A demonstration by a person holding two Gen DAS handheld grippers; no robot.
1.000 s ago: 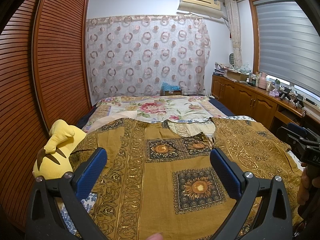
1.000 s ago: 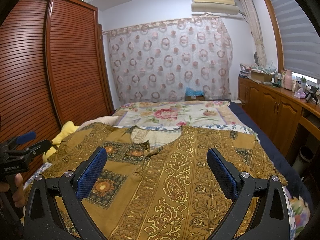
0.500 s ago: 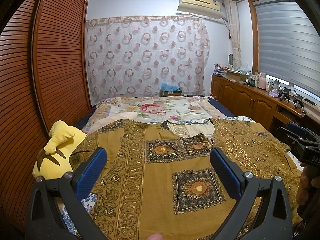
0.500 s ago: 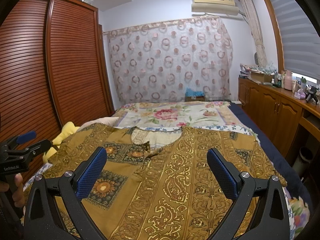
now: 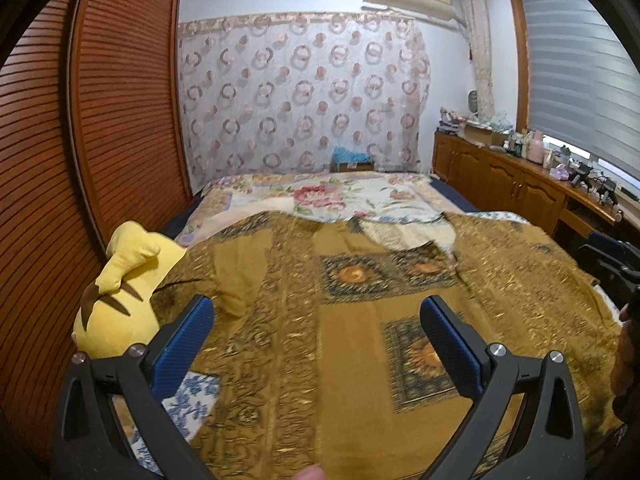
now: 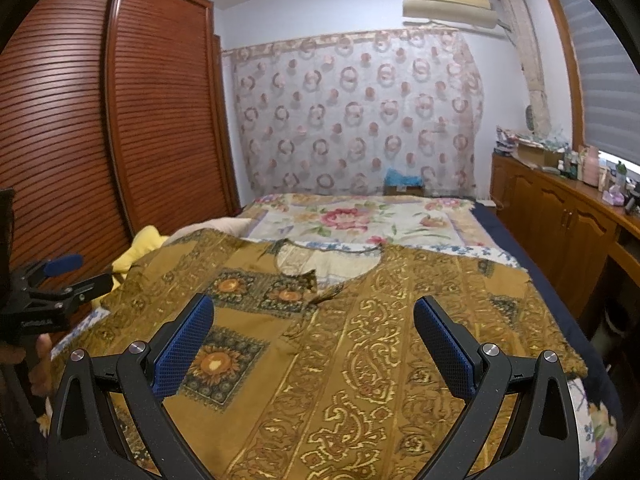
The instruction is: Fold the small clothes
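A mustard-gold patterned garment [image 5: 352, 320] lies spread flat on the bed, neckline at the far side; it also shows in the right wrist view [image 6: 360, 340]. My left gripper [image 5: 316, 312] is open and empty above the garment's left half. My right gripper [image 6: 312, 312] is open and empty above the garment's middle. The left gripper also appears at the left edge of the right wrist view [image 6: 60, 276], and the right gripper at the right edge of the left wrist view [image 5: 612, 256].
A yellow plush toy [image 5: 120, 292] lies at the bed's left edge beside the slatted wardrobe doors [image 5: 80, 160]. A floral bedspread [image 6: 360, 216] covers the far bed. Wooden cabinets [image 6: 560, 220] with clutter line the right wall.
Both grippers have tilted and moved slightly forward and down toward the garment. Both stay open and hold nothing.
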